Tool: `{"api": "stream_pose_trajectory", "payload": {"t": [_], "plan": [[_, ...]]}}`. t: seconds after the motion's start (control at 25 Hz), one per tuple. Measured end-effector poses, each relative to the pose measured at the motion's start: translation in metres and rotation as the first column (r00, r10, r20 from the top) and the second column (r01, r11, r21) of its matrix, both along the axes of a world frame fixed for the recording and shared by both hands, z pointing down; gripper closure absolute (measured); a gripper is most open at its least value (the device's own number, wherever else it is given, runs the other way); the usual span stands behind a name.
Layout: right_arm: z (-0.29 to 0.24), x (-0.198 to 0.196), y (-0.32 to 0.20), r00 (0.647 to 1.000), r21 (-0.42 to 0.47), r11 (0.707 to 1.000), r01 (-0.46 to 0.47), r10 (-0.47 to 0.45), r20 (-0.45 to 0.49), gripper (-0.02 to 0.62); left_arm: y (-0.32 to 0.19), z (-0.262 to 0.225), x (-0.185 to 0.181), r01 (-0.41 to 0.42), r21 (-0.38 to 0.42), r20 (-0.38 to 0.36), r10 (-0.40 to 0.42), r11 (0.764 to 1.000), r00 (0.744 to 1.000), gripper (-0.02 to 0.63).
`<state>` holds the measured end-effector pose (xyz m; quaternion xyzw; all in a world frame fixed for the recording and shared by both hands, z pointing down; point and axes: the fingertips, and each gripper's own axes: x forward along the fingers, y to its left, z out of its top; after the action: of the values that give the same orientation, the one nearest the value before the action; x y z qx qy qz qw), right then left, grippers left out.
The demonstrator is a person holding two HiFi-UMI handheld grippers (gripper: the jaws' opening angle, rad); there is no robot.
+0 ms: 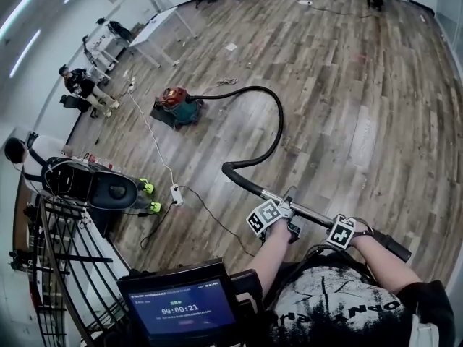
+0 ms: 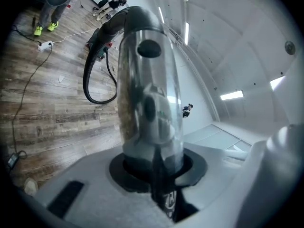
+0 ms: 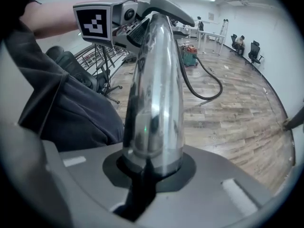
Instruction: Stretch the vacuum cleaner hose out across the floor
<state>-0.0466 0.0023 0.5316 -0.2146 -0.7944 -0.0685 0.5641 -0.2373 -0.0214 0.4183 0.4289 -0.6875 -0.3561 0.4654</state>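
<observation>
Wood floor [image 1: 347, 107], head view: the vacuum cleaner [image 1: 177, 105] sits well off, and its black hose [image 1: 281, 118] loops back to the chrome wand [image 1: 311, 215]. The left gripper [image 1: 283, 212] and right gripper [image 1: 353, 230] are both on that wand. Left gripper view: jaws clamped round the wand [image 2: 149, 103]. Right gripper view: same deal, jaws squeezing the wand [image 3: 156, 94].

Bright ceiling strip lights [image 2: 232, 95] give even light; fisheye edges bend and darken; close foreground is blurred.
</observation>
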Motion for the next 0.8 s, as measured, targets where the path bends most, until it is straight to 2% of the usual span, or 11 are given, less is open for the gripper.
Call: {"api": "stream_pose_trajectory", "payload": {"t": [0.2, 0.44, 0.8], "plan": [[-0.002, 0.008, 0.025, 1.000, 0.037, 0.999, 0.001, 0.000, -0.008, 0.538, 0.030, -0.003, 0.006, 0.003, 0.042, 0.002, -0.003, 0.999, 1.000, 0.523], [-0.003, 0.036, 0.081, 0.999, 0.091, 0.996, -0.006, 0.010, -0.042, 0.538, 0.091, 0.004, 0.031, 0.006, 0.079, -0.044, -0.003, 0.997, 0.999, 0.523], [0.014, 0.111, 0.158, 0.989, 0.105, 0.989, -0.099, 0.110, -0.096, 0.538, 0.151, 0.032, 0.102, -0.078, 0.089, -0.096, 0.086, 0.993, 0.992, 0.523]]}}
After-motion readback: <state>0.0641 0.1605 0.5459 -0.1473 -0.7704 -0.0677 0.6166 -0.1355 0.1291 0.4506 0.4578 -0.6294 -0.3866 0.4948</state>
